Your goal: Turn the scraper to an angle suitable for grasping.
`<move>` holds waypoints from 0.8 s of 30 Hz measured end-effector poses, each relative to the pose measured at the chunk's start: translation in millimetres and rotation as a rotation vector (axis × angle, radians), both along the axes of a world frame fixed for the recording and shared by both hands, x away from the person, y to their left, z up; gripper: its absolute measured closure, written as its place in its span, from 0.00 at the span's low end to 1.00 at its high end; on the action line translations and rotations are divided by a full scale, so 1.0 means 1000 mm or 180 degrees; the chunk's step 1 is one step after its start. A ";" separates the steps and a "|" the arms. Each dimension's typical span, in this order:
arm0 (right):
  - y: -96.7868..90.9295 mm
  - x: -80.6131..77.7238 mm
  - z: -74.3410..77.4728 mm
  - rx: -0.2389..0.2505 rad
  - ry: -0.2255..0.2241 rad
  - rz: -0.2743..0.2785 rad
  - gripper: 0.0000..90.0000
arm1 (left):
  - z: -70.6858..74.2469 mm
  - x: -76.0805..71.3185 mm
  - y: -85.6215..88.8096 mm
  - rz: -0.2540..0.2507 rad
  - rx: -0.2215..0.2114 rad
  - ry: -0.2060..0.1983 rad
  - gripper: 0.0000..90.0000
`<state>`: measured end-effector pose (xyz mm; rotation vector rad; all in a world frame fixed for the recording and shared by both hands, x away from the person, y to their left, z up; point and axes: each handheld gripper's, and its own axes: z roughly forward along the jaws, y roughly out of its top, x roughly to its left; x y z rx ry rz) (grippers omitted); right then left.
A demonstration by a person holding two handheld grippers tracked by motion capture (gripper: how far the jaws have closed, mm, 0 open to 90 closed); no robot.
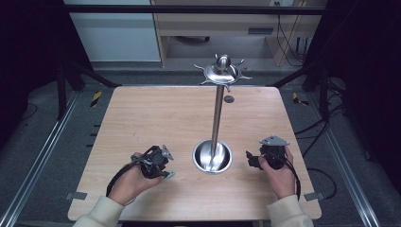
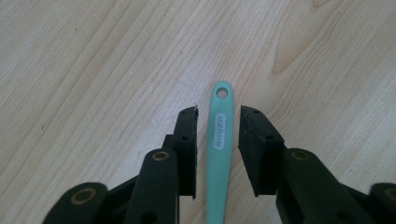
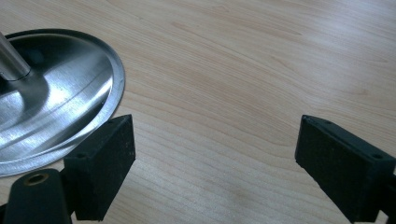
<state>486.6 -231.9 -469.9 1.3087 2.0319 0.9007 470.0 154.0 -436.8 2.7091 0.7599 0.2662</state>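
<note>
Teal handle lies between the parted jaws of the left hand-held gripper, not gripped.

In the left gripper view the teal utensil handle lies flat on the wooden bench, its long axis running straight along the gripper's own line, the hanging hole at the far end just past the jaw tips. Gaps show on both sides of it, so the pads do not press: released. In the high view that hand sits left of the steel hanging stand, whose dish base stands between the two hands; the handle's tip peeks out toward the base. The right hand-held gripper hangs wide apart and empty beside the base, farther from the handle. Any regrasp would likely fall to the left hand, closing across the handle's width.
</note>
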 end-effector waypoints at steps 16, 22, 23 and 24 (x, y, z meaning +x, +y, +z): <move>-0.002 0.000 0.000 0.0024 0.0003 -0.0025 0.14 | -0.011 0.004 -0.005 -0.0059 0.0216 0.0340 0.65; -0.002 -0.001 0.001 0.0044 0.0001 -0.0036 0.14 | -0.013 0.010 -0.012 -0.0098 0.0309 0.0434 0.65; -0.002 -0.001 0.001 0.0037 -0.0004 -0.0031 0.14 | -0.014 0.010 -0.013 -0.0107 0.0325 0.0438 0.65; -0.002 -0.001 0.001 0.0043 -0.0001 -0.0037 0.14 | -0.014 0.010 -0.013 -0.0107 0.0325 0.0438 0.65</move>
